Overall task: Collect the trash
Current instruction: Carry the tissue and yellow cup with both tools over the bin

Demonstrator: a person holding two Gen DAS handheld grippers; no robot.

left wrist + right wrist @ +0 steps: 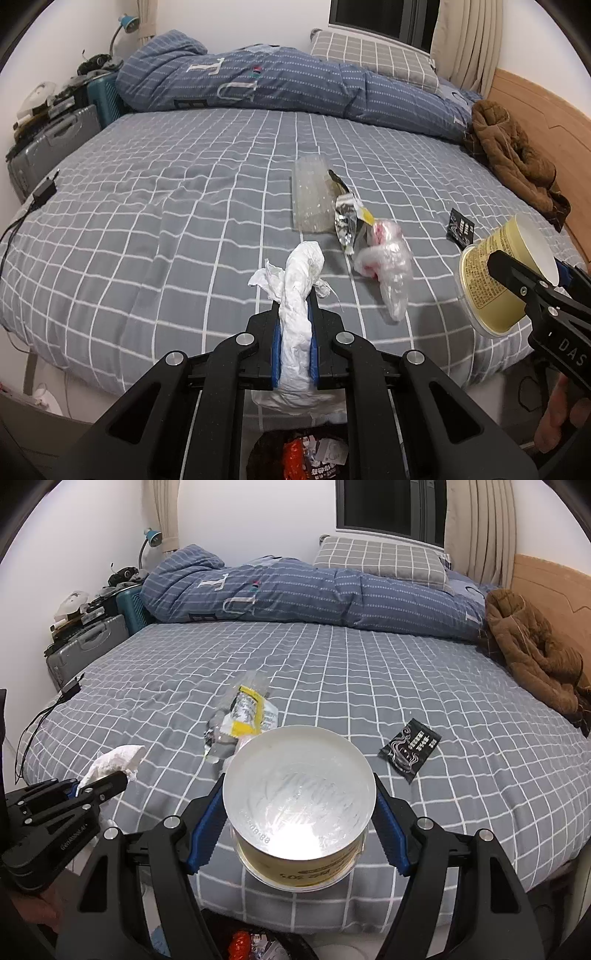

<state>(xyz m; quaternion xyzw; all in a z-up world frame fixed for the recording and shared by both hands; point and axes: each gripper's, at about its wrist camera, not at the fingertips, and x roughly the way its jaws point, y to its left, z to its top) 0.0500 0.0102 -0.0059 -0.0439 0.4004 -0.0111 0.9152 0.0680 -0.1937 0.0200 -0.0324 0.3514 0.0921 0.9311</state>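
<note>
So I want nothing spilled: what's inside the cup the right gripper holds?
The cup in the right gripper looks empty: a bare white inside with glare on the bottom. The glare could hide a thin film.

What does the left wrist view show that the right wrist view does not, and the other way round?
Only the left wrist view shows the printed yellow side of the cup, the pink-and-clear plastic wrap in full and the bubble wrap.

Only the right wrist view shows the inside of the cup, white and empty, and the sachet's print.

Both show the left gripper shut on the tissue, the right gripper shut on the cup, the foil wrapper, the brown jacket and the trash bin below the bed edge.
</note>
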